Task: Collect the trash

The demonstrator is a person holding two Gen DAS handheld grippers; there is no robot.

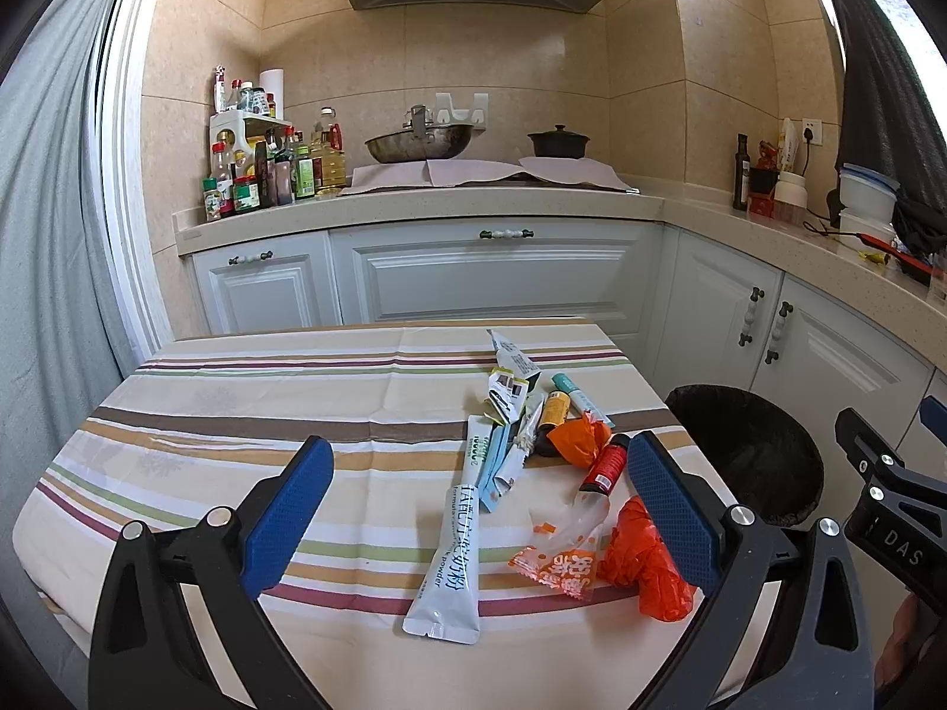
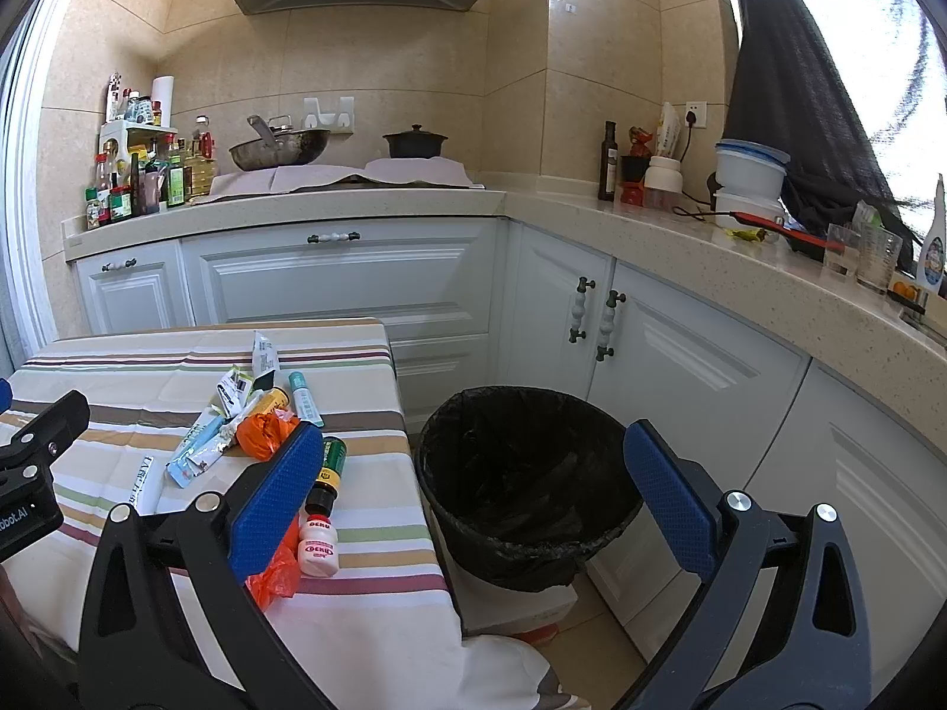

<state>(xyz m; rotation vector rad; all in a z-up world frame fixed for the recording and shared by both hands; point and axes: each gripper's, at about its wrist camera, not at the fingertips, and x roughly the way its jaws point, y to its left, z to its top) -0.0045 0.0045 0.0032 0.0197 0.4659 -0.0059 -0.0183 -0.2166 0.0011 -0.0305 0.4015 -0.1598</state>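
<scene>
Your left tongs [image 1: 479, 509] and right tongs [image 2: 473, 503]: both gaped wide, holding nothing. Trash pile [image 1: 532, 461]: all lying on the desk [image 1: 237, 414], right side. Bin [image 2: 527, 473] beside it: apparently empty; collection seemingly not started.

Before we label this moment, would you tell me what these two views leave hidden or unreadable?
- Bottom of the trash bin: right wrist view, dark liner folds hide whether anything lies inside.
- Orange plastic bag: right wrist view, the right gripper finger covers most of it.
- White sachet: left wrist view, small print blurred.
- Left gripper: right wrist view, cut off by the left edge.
</scene>
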